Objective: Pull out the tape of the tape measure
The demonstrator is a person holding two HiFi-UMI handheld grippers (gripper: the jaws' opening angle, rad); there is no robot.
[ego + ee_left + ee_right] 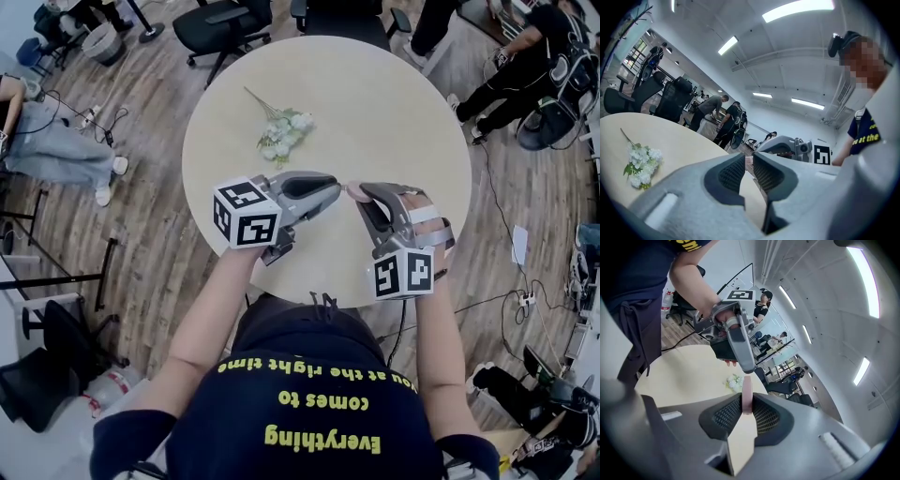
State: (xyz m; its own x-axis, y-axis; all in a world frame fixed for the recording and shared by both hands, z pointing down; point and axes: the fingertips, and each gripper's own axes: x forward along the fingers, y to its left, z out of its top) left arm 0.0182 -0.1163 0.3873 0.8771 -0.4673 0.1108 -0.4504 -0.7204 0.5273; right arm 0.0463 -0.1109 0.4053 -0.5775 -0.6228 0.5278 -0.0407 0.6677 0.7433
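Observation:
A small flat pink tape measure (746,390) stands on edge between the pads of my right gripper (746,401), which is shut on it. In the head view both grippers hover over the near part of the round beige table (394,103), tip to tip. The pink case (355,192) shows at the tips of the right gripper (362,195). My left gripper (335,191) points at it from the left. In the left gripper view its jaws (749,158) stand a narrow gap apart, with nothing pressed between the pads. I cannot make out any drawn-out tape.
A sprig of white artificial flowers (281,134) lies on the table's far left part. Black office chairs (220,23) stand beyond the table. People sit or stand at the left (56,150) and the upper right (525,66). Cables run over the wooden floor at the right.

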